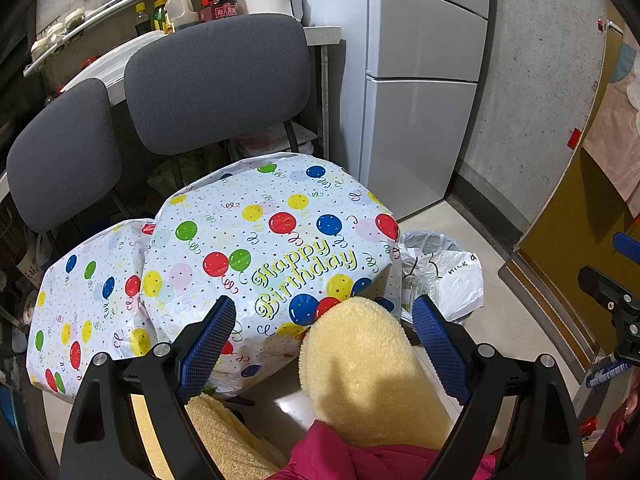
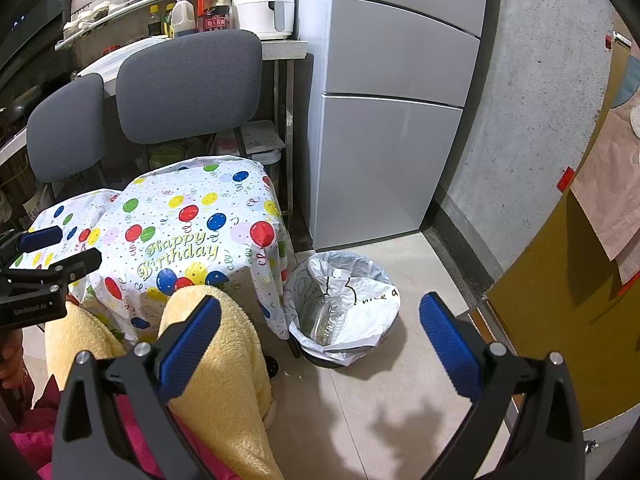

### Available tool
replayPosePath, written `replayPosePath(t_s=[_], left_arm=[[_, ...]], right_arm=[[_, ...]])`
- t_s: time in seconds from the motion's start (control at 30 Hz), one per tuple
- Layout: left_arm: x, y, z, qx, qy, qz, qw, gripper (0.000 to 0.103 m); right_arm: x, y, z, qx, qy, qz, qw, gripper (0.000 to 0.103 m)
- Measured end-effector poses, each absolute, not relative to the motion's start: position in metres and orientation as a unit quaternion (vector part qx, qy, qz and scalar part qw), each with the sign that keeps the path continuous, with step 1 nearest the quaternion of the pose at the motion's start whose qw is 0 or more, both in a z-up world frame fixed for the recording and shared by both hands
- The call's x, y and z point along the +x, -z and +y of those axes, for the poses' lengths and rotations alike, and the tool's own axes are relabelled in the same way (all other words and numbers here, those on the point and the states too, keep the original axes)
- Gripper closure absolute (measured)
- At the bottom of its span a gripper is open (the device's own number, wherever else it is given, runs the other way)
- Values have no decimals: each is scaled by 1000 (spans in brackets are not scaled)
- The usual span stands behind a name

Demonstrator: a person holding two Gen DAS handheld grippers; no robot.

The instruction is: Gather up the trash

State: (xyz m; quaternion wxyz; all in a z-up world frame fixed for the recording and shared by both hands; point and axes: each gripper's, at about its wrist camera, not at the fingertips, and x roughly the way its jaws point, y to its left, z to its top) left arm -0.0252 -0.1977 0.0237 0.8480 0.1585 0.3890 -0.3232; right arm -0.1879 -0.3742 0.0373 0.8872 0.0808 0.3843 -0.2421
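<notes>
A waste bin [image 2: 344, 312] lined with a white plastic bag stands on the floor by the fridge. A clear plastic bottle [image 2: 326, 320] lies inside it. In the left wrist view the same bin [image 1: 440, 272] peeks out behind a chair covered with a balloon-print "Happy Birthday" sheet [image 1: 272, 248]. My left gripper [image 1: 324, 332] is open above a person's yellow fleece-clad knee [image 1: 368, 368], holding nothing. My right gripper [image 2: 320, 332] is open too, empty, hovering in front of the bin. The left gripper [image 2: 40, 264] also shows at the left edge of the right wrist view.
Two grey-backed chairs [image 1: 216, 80] stand behind the covered seats. A silver fridge [image 2: 392, 100] rises to the right, with a concrete wall [image 2: 528, 120] beyond it. A counter with bottles and a white air fryer [image 2: 264, 0] is at the back. A yellow door [image 2: 568, 300] stands at right.
</notes>
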Motion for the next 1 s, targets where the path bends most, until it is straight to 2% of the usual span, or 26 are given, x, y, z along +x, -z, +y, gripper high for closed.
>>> replayPosePath(t_s=[1.0], left_arm=[[-24, -23, -196, 158, 322, 390, 848, 14]], right_arm=[[-188, -38, -373, 79, 243, 385, 887, 6]])
